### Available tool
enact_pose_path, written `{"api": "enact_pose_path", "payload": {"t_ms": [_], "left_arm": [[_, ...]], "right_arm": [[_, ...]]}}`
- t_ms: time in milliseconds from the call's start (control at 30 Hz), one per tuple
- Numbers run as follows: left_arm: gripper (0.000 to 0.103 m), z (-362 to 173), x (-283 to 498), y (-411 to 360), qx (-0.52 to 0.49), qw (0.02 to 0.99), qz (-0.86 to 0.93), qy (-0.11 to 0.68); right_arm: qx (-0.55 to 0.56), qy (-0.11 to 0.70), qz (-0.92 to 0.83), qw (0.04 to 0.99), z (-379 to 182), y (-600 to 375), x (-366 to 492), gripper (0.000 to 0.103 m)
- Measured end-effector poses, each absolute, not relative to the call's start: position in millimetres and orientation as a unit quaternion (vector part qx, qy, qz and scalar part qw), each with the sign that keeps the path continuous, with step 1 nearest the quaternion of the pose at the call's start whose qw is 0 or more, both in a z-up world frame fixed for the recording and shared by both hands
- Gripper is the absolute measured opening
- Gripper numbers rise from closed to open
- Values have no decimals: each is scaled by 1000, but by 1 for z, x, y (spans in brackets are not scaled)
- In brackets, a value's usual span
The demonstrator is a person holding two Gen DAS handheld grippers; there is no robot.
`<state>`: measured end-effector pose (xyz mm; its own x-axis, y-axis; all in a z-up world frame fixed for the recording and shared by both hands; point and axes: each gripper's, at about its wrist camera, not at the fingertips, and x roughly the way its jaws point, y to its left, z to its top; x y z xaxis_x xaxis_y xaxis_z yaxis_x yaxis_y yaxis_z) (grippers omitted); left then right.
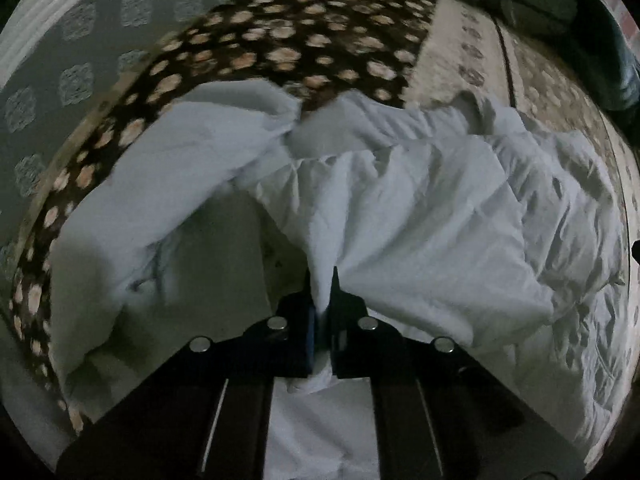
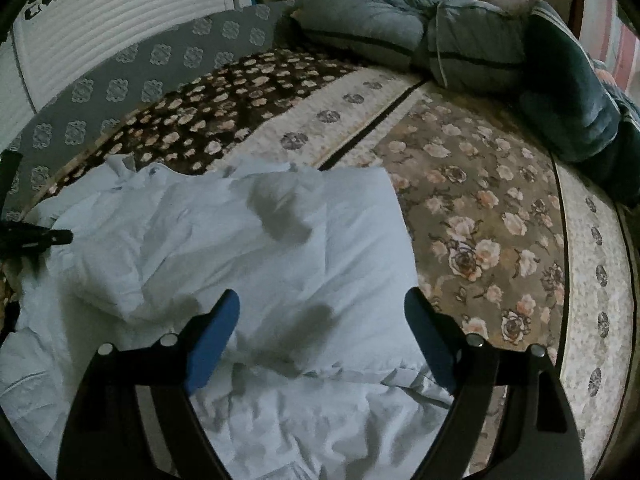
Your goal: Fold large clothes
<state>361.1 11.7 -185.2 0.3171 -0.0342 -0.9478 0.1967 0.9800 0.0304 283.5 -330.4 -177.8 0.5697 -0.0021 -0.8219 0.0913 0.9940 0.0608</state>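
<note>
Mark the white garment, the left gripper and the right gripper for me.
white garment (image 2: 304,240): right wrist view, flat folded panel.
left gripper (image 1: 322,288): left wrist view, fingers pinching cloth.
right gripper (image 2: 322,320): right wrist view, between open fingers.

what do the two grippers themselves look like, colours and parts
Both match. The right gripper has two black angular fingers with blue pads on their inner faces and round silver bolt heads on the linkage. The left gripper shows the same black frame, silver bolts and a blue pad edge. No cables, markings or sleeves visible.

no readable text, labels, brands or numbers in either view; only floral patterns, nothing legible.
</note>
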Motion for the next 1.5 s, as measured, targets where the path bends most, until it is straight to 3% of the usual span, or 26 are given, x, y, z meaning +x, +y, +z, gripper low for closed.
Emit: {"api": "enact_pose_path", "payload": {"t_ms": [267, 400, 433, 467, 533, 667, 933, 1500], "left_arm": [[6, -185, 339, 56, 53, 805, -30, 590], [19, -174, 334, 46, 88, 806, 6, 586], [35, -162, 332, 46, 82, 813, 7, 576], [62, -147, 330, 45, 72, 823, -2, 563], [80, -123, 332, 36, 62, 841, -8, 538], [84, -110, 350, 0, 41, 840, -49, 540], [82, -202, 362, 13, -8, 803, -10, 595], [91, -243, 357, 9, 51, 809, -44, 584]], "right_arm": [[55, 463, -40, 884, -181, -333, 281, 85], [84, 459, -34, 884, -184, -330, 289, 85], [81, 457, -33, 885, -185, -327, 291, 85], [73, 454, -30, 888, -184, -320, 298, 85], [71, 450, -26, 890, -186, -310, 311, 85], [103, 455, -19, 884, -197, -297, 339, 85], [88, 473, -31, 876, -230, -279, 365, 87], [29, 504, -46, 862, -277, -267, 380, 98]]}}
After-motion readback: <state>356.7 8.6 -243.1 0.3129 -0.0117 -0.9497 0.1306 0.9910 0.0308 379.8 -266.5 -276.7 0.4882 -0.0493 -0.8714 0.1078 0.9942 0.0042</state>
